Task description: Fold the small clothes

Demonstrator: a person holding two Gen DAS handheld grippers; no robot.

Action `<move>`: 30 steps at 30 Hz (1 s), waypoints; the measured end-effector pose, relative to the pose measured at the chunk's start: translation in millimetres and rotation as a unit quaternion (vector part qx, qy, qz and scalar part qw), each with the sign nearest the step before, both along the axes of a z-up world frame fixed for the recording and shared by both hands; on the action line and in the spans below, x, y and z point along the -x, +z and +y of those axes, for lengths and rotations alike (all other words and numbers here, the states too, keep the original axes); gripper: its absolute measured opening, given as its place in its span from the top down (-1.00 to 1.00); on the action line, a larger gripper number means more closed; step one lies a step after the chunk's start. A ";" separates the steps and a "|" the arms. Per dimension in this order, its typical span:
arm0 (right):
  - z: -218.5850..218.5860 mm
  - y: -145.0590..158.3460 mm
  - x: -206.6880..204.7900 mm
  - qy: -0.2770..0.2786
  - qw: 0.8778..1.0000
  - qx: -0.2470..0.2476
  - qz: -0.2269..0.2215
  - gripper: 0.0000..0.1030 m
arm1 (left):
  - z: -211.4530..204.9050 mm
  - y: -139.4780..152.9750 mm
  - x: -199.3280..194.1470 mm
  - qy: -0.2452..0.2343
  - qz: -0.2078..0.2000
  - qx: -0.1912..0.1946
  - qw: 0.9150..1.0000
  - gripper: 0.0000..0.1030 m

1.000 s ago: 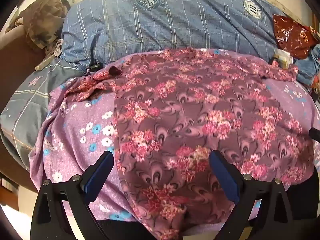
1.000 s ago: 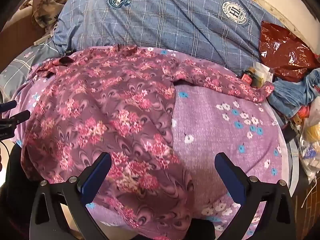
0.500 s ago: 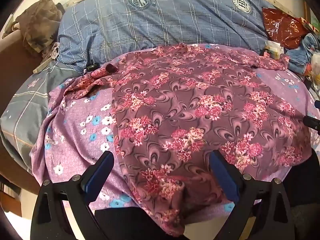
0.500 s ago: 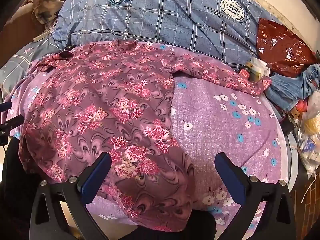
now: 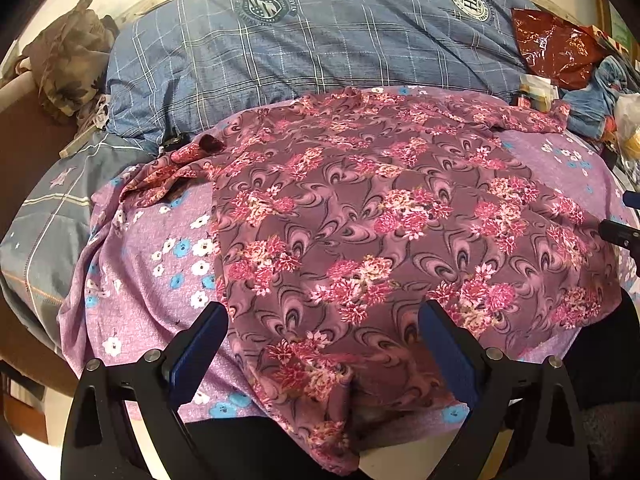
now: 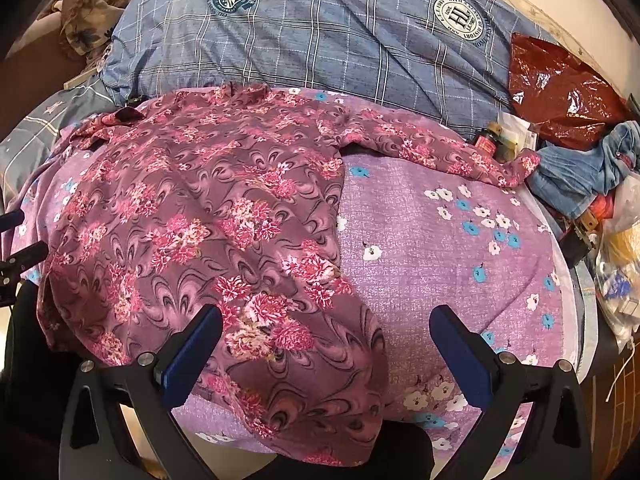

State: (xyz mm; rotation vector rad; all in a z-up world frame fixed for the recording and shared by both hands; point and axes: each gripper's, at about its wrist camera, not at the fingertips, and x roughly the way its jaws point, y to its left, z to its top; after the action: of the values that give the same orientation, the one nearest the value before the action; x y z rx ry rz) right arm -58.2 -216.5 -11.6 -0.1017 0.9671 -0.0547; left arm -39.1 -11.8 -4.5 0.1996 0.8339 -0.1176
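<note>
The maroon floral-print garment (image 5: 360, 232) lies spread flat on the purple flowered bedsheet (image 6: 460, 248), sleeves extended sideways, its hem draping over the near bed edge. Compared with a second ago, both cameras have drawn back and more hem is visible, which suggests spreading is finished and folding can begin. The left gripper (image 5: 324, 344) and right gripper (image 6: 326, 348) hover wide open and empty above the hem.
</note>
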 end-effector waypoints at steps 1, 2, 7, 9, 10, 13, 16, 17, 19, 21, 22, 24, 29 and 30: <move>-0.1 -0.8 0.3 -0.001 1.000 -0.001 0.000 -1.00 | -0.7 -0.1 -0.2 0.000 0.000 0.000 1.000 -0.87; -0.2 -1.4 -0.1 -0.002 1.000 -0.001 0.000 -1.00 | -0.8 0.1 -0.2 -0.001 0.000 -0.001 1.000 -0.87; -3.3 -3.1 1.8 -0.006 1.000 -0.005 -0.003 -1.00 | -2.7 1.4 0.2 -0.003 -0.001 0.000 1.000 -0.87; -5.3 -3.4 2.8 -0.007 1.000 -0.009 -0.005 -1.00 | -3.3 1.5 0.5 -0.004 -0.002 0.000 1.000 -0.87; -6.0 -3.6 2.7 -0.009 1.000 -0.010 -0.004 -1.00 | -3.1 1.3 0.8 -0.004 -0.002 0.000 1.000 -0.87; -7.9 -4.0 2.4 -0.012 1.000 -0.012 -0.004 -1.00 | -3.6 0.9 1.2 -0.005 -0.002 0.000 1.000 -0.87; -8.2 -4.6 1.8 -0.013 1.000 -0.014 -0.004 -1.00 | -4.2 0.5 0.7 -0.006 0.000 0.001 1.000 -0.87; -8.2 -4.8 1.6 -0.013 1.000 -0.014 -0.004 -1.00 | -4.1 0.5 0.2 -0.007 0.001 0.001 1.000 -0.87; -8.6 -5.0 2.0 -0.013 1.000 -0.015 -0.004 -1.00 | -4.5 0.2 -1.3 -0.007 0.002 0.002 1.000 -0.87; -8.3 -5.5 1.6 -0.013 1.000 -0.016 -0.003 -1.00 | -5.2 -0.2 -2.4 -0.009 0.002 0.002 1.000 -0.87; -8.5 -6.0 1.0 -0.013 1.000 -0.018 -0.003 -1.00 | -5.6 -0.3 -2.8 -0.009 0.002 0.003 1.000 -0.87; -9.0 -7.0 -0.7 -0.013 1.000 -0.021 -0.001 -1.00 | -6.3 -0.6 -3.7 -0.012 0.003 0.005 1.000 -0.87; -7.8 -9.9 -3.3 -0.013 1.000 -0.023 0.002 -1.00 | -7.4 -2.7 -5.4 -0.014 0.007 0.008 1.000 -0.88; -7.5 -10.3 -3.5 -0.013 1.000 -0.023 0.002 -1.00 | -7.3 -3.3 -5.9 -0.015 0.008 0.009 1.000 -0.88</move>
State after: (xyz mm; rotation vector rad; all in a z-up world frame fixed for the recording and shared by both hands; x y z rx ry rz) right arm -54.6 -224.0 -22.0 -0.0476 0.9741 -0.0553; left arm -33.2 -19.1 -7.8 0.1949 0.8461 -0.1539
